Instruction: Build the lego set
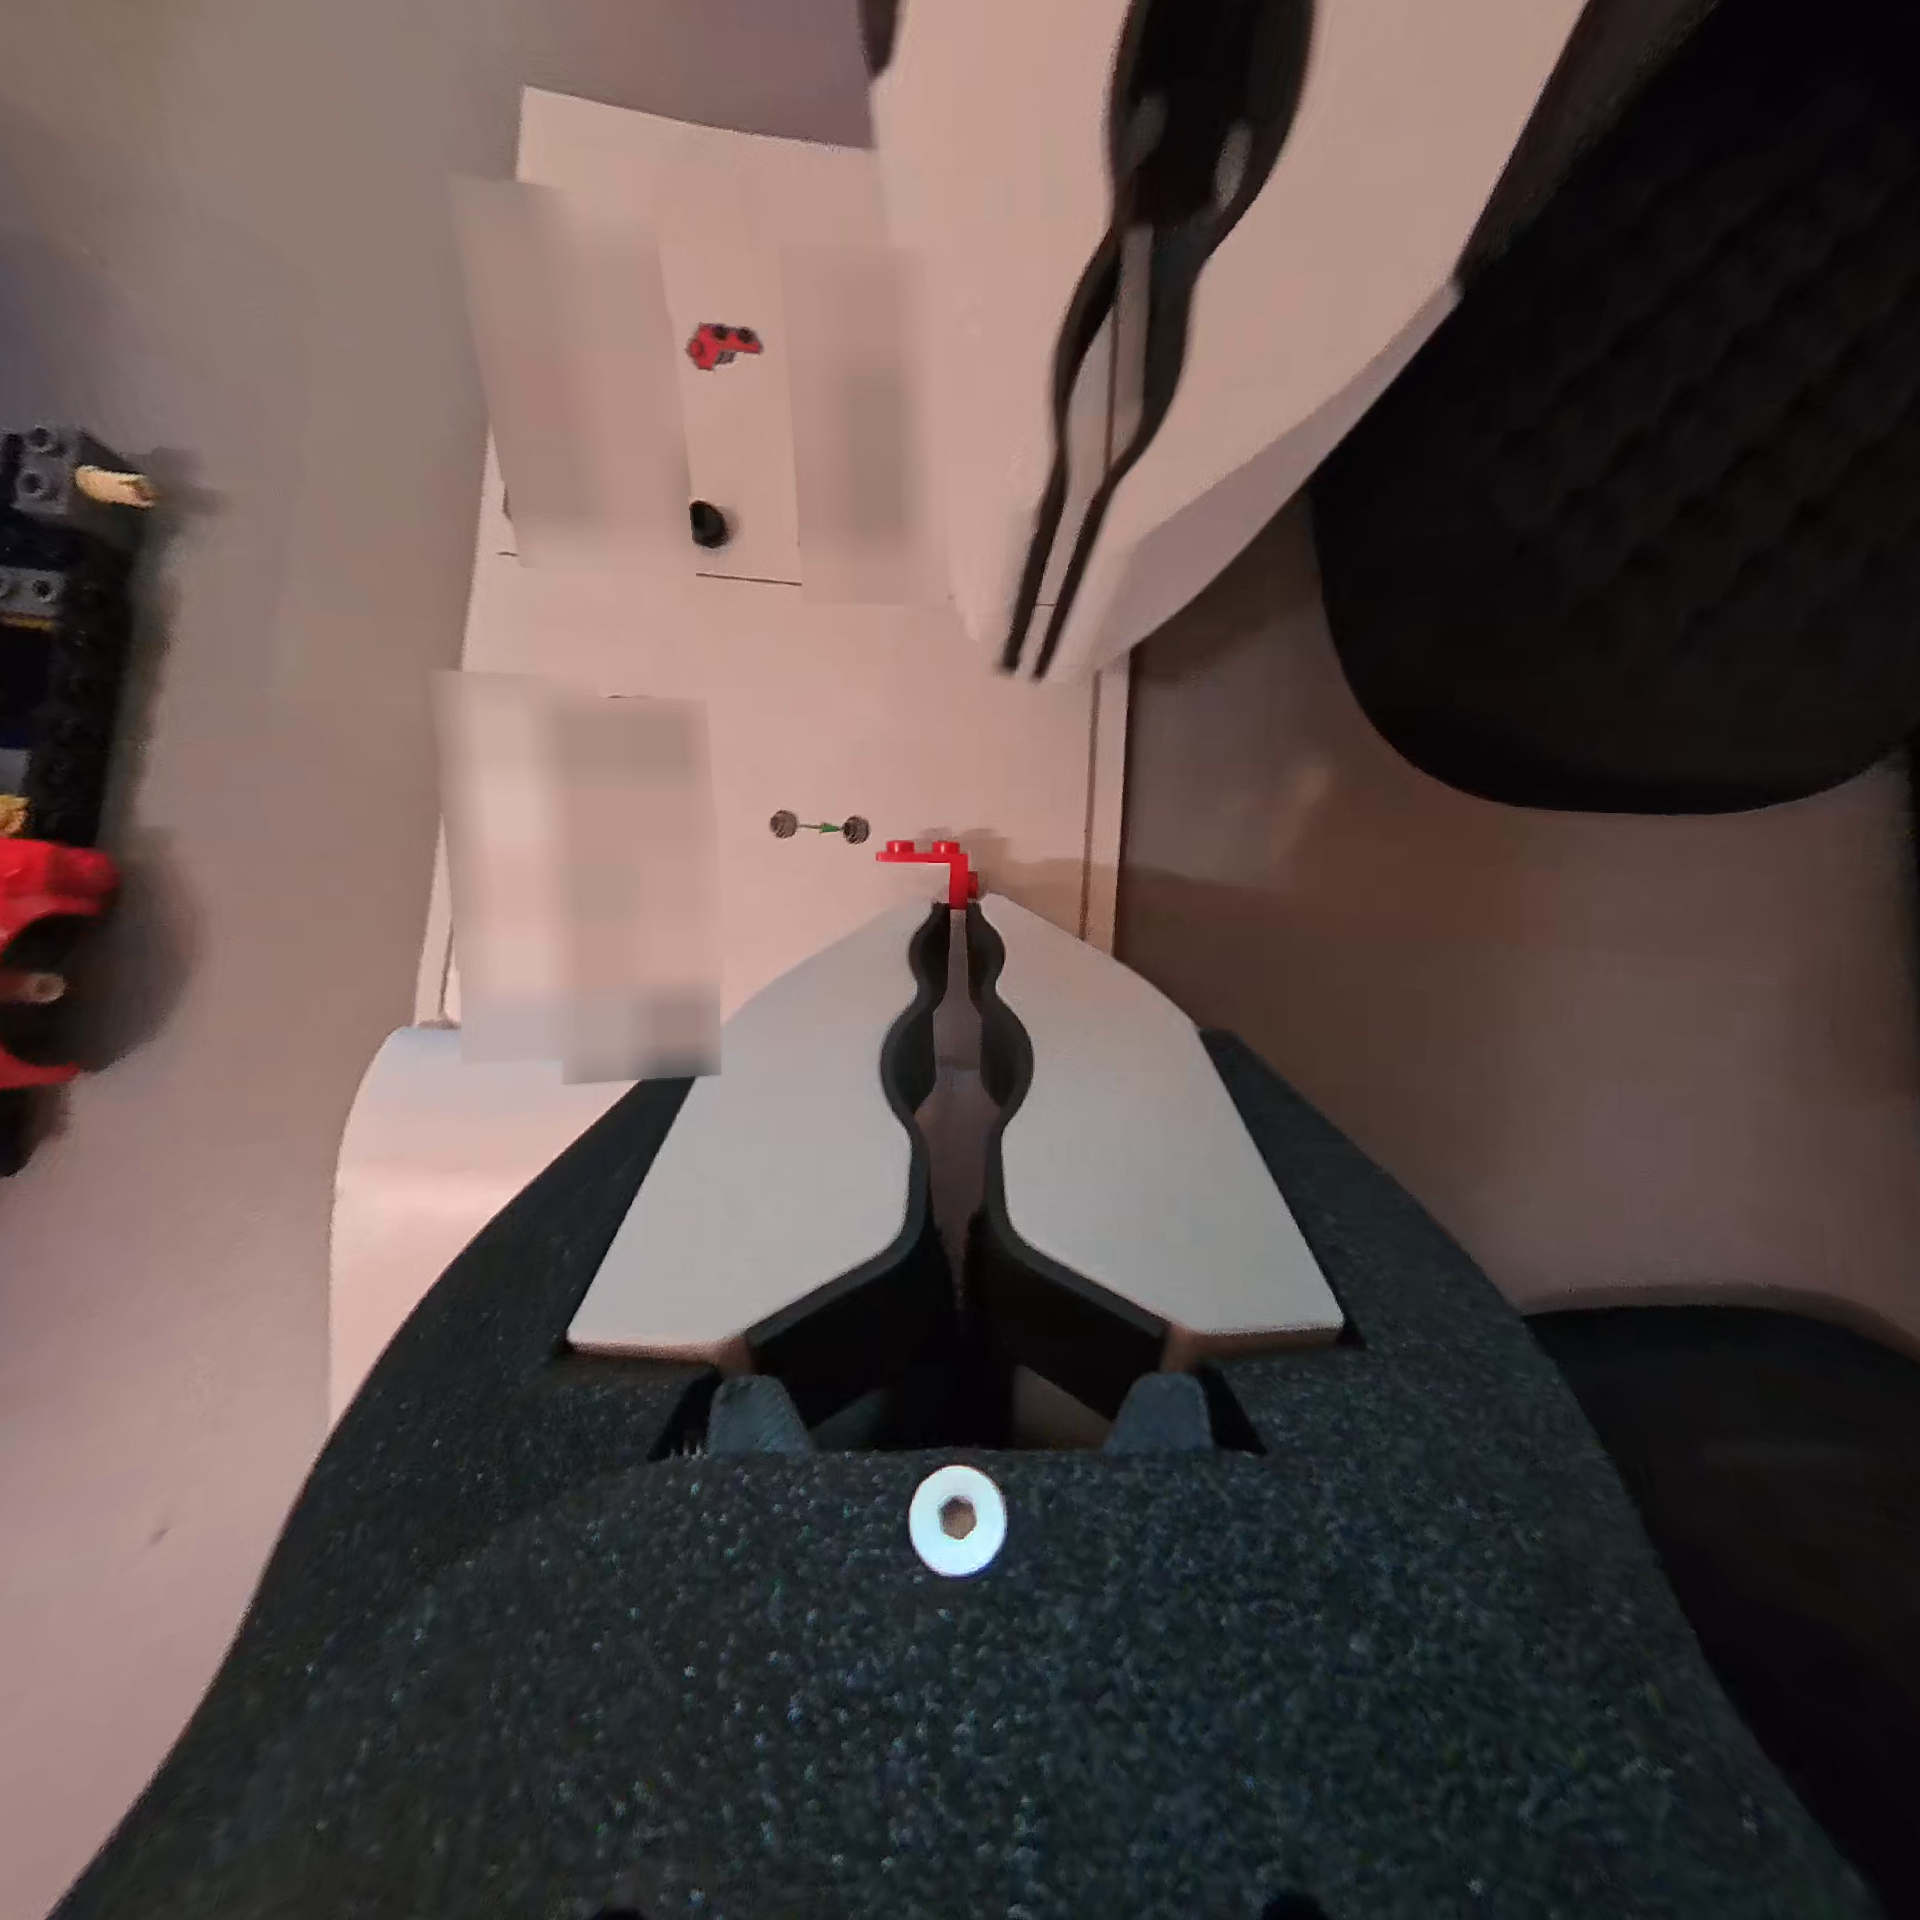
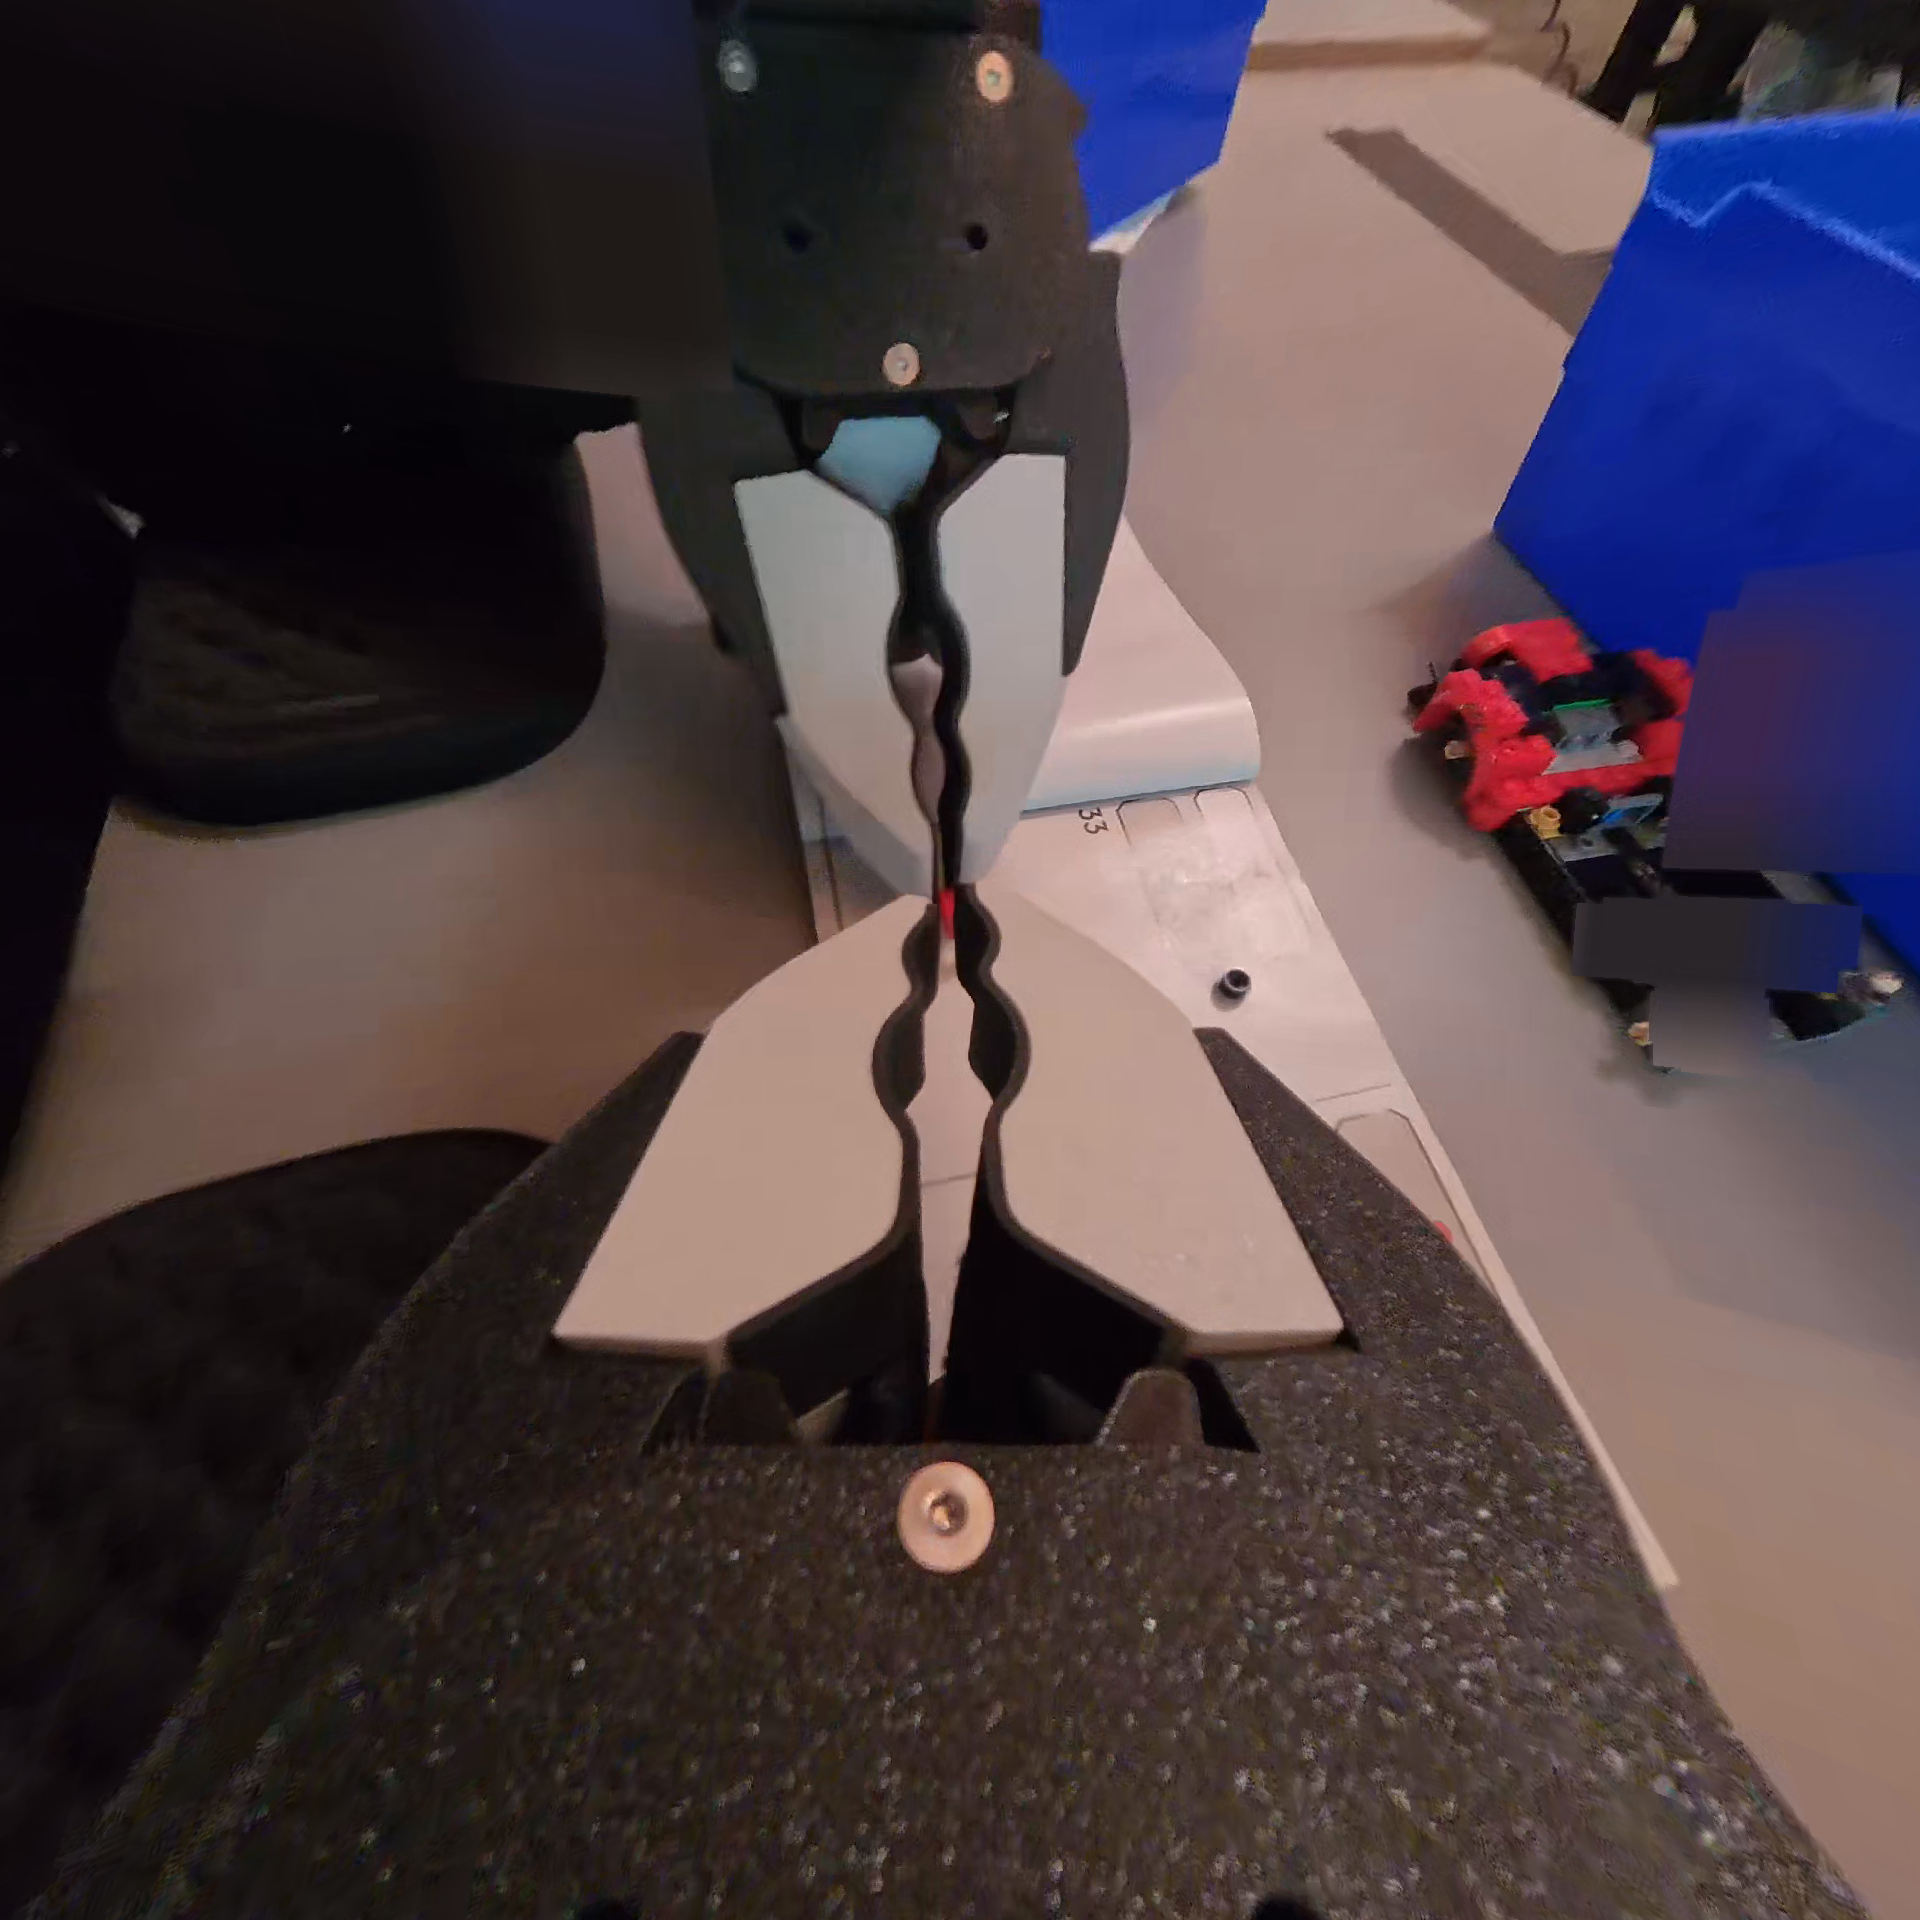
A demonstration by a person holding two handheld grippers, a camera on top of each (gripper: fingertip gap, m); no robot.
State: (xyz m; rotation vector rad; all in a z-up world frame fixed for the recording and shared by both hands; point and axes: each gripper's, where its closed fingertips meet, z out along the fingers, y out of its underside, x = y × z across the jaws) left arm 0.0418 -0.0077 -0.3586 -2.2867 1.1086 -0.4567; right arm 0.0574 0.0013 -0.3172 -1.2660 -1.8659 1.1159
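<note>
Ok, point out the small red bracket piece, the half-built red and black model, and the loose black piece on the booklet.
small red bracket piece (image 1: 928,859): left wrist view, its flat studded top.
half-built red and black model (image 2: 1507,717): right wrist view, red bodywork.
loose black piece (image 2: 1232,983): right wrist view, its centre.

Left gripper (image 1: 957,906): fingers pressed together at the tips, pinching a small red piece (image 1: 940,860). Right gripper (image 2: 952,906): fingers likewise closed, meeting the left gripper tip to tip, head-on. Both level, facing one another.
</note>
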